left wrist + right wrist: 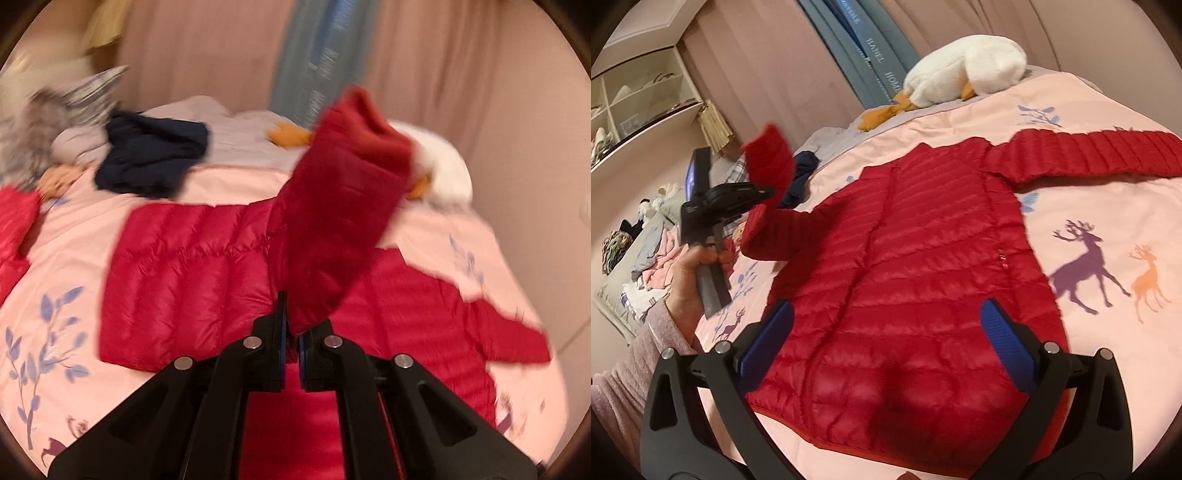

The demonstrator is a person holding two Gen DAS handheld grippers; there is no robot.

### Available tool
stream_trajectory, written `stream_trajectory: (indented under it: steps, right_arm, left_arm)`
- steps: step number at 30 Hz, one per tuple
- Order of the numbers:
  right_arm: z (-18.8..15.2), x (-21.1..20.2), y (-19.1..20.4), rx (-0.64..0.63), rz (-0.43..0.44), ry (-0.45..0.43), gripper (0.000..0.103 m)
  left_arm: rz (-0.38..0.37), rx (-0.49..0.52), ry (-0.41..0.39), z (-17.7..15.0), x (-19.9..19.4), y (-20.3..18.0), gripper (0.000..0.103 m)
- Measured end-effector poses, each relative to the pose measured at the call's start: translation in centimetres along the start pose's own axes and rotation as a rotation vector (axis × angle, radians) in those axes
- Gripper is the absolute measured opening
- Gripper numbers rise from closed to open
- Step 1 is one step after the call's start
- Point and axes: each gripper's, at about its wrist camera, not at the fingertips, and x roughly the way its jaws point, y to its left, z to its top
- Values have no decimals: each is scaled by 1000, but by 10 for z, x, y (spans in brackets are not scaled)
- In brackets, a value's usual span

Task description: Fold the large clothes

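A red quilted puffer jacket (905,258) lies flat on the pink bedspread (1108,325). Its right sleeve (1100,155) stretches out to the right. My left gripper (293,328) is shut on the left sleeve (332,221) and holds it lifted above the jacket body (177,266); the cuff stands up. The left gripper (768,194) also shows in the right wrist view, at the left, with the sleeve cuff (770,155) in it. My right gripper (886,325) is open and empty over the jacket's lower body.
A white plush goose (964,70) lies at the head of the bed. A dark navy garment (151,158) sits near the pillows. A pile of clothes (646,258) lies left of the bed. Curtains (768,66) and shelves (639,99) stand behind.
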Motion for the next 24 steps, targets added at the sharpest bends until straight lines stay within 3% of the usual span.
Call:
stream_trajectory:
  steps: [5,7,9,11,12,17,24]
  right_arm:
    - [-1,-2,-20,37,-21,6,101]
    - [0,-2,-30,68,-25,13,101]
    - [0,-1,-37,94,-29,16,101]
    - [0,1,-43,112,-28,23,101]
    - [1,2,-45,118,-28,28,101]
    - [16,18,-47,149,14,60,101]
    - [68,76,-39,127,37,131,101]
  left_arm:
    - [-46,53,129,-28,39,-55,5]
    - [-65,48,178,-38,53,-67,11]
    - [-94,31,219,-46,63,-76,41]
    - [-121,8,231,-53,66,-76,64]
    - [-123,-1,230,-53,66,-71,68]
    - [-201,-84,216,-61,36,-35,73]
    - [-194,-214,220,-88,-11,51,76]
